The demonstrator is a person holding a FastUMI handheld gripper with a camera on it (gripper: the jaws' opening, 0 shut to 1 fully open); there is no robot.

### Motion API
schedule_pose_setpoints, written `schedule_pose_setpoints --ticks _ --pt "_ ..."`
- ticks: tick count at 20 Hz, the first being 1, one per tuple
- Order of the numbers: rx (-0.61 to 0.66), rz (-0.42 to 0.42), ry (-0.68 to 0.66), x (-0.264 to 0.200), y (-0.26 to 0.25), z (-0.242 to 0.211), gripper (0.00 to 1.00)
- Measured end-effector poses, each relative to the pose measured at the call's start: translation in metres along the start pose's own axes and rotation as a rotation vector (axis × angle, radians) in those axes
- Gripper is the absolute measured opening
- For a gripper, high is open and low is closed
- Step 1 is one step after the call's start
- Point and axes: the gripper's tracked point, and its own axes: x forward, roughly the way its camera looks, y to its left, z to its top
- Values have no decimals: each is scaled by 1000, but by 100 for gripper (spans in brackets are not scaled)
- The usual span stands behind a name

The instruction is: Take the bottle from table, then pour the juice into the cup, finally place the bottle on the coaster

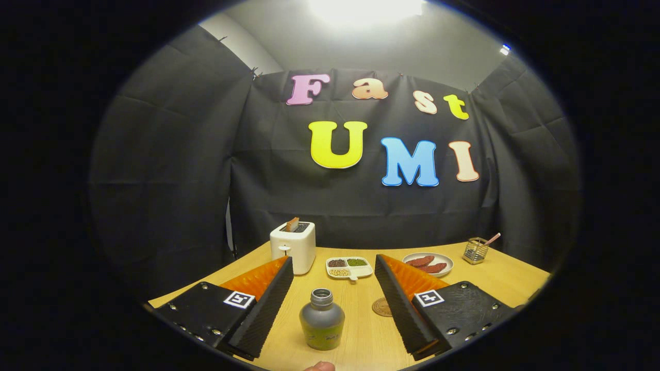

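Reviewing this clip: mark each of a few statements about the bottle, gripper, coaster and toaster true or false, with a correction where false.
1. The gripper is shut on the bottle. False: its fingers stand wide apart, with the bottle upright between them, untouched.
2. The bottle has no cap on. True.
3. The bottle stands on the coaster. False: it stands on the table; the coaster lies bare beside the right finger.
4. Something sticks up from the toaster. True.
5. The divided dish lies beyond the bottle. True.
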Motion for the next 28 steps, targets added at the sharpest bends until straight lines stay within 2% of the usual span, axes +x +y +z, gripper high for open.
schedule_pose_setpoints --ticks 12,28 --pt "3 1 139 28 18 -74 97" --pt "39 -29 304 32 13 -148 97"
